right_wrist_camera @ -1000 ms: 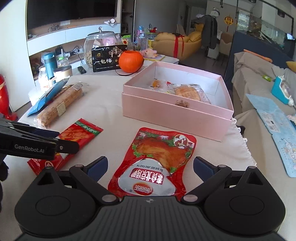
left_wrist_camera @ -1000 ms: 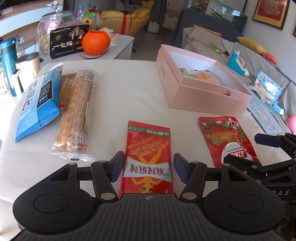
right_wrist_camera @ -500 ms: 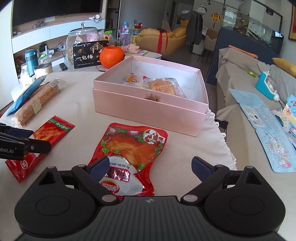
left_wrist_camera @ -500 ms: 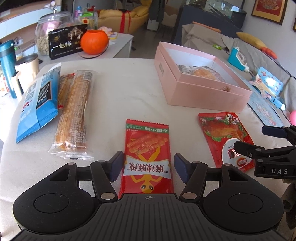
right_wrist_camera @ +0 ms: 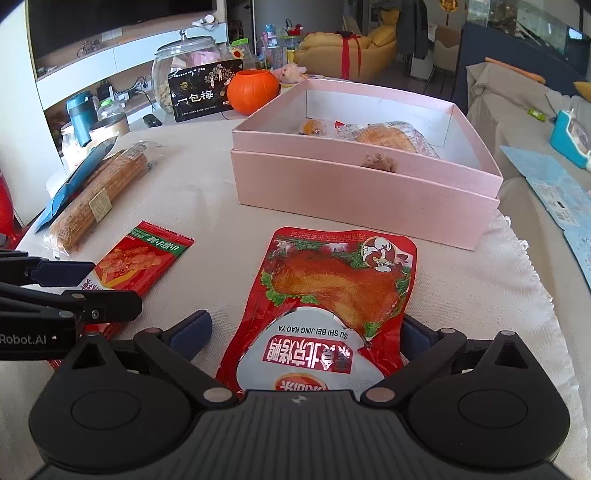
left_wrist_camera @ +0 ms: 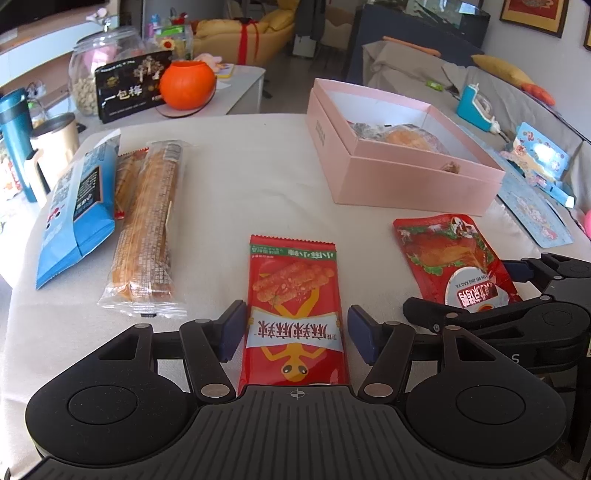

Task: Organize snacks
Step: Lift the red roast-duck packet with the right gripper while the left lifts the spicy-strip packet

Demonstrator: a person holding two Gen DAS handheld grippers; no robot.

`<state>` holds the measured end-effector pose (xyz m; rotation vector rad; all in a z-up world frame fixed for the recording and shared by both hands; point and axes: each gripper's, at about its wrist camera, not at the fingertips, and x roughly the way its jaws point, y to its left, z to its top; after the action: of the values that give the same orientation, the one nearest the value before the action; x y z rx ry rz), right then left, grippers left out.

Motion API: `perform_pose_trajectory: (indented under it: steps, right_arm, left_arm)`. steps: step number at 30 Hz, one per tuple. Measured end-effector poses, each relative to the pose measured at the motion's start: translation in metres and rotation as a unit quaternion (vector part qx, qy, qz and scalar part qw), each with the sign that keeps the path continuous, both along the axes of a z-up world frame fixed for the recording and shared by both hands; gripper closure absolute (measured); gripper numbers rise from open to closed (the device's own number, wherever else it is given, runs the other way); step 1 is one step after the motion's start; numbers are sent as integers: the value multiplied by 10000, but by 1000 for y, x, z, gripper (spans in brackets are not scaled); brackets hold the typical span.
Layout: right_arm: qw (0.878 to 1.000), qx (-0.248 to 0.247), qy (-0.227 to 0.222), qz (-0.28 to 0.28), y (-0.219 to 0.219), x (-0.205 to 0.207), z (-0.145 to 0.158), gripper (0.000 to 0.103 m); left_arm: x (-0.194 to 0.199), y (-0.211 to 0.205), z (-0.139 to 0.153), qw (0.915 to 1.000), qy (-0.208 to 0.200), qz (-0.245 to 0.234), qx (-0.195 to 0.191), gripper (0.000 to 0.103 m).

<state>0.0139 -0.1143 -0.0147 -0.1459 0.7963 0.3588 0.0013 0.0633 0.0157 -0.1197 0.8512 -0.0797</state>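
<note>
Left gripper (left_wrist_camera: 295, 332) straddles the red snack packet (left_wrist_camera: 293, 314), jaws spread, not touching

A lived-in home living room.
Yellow sofa (right_wrist_camera: 354, 48) (red ribbon round it), wall shelves (right_wrist_camera: 110, 55), cloth-draped couch (left_wrist_camera: 498, 96), framed picture (left_wrist_camera: 532, 14).

Duck pouch (right_wrist_camera: 325, 314): near end hidden under the gripper body.
Red packet (left_wrist_camera: 295, 314): near end hidden likewise.
Blue bag (right_wrist_camera: 74, 181): mostly behind the bread stick (right_wrist_camera: 96, 195).

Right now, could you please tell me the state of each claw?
Left claw: open, astride the red snack packet, not gripping.
Right claw: opening, roast duck pouch between its fingers, not gripped.
</note>
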Motion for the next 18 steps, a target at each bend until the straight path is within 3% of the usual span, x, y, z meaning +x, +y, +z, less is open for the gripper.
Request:
perform_pose_trajectory:
  steps: [3,10,14,18]
  right_arm:
    - [9999,-32,50,155,-2,-1,1,1]
    - [9990,-111,74,420,-23,-3,10,27]
    - [9986,-407,-118,307,-36,-7,13,29]
    - [9991,-319,5,283,-53,-7,13,27]
  left_arm:
    - [0,-1,0,10000,-1,-22,32,38]
    - [-1,-2,0,10000,-1,-59,80,38]
    - [-1,-2,-1,9999,0,-69,100,38]
    - [-1,-2,-1,9999,0,-56,109,38]
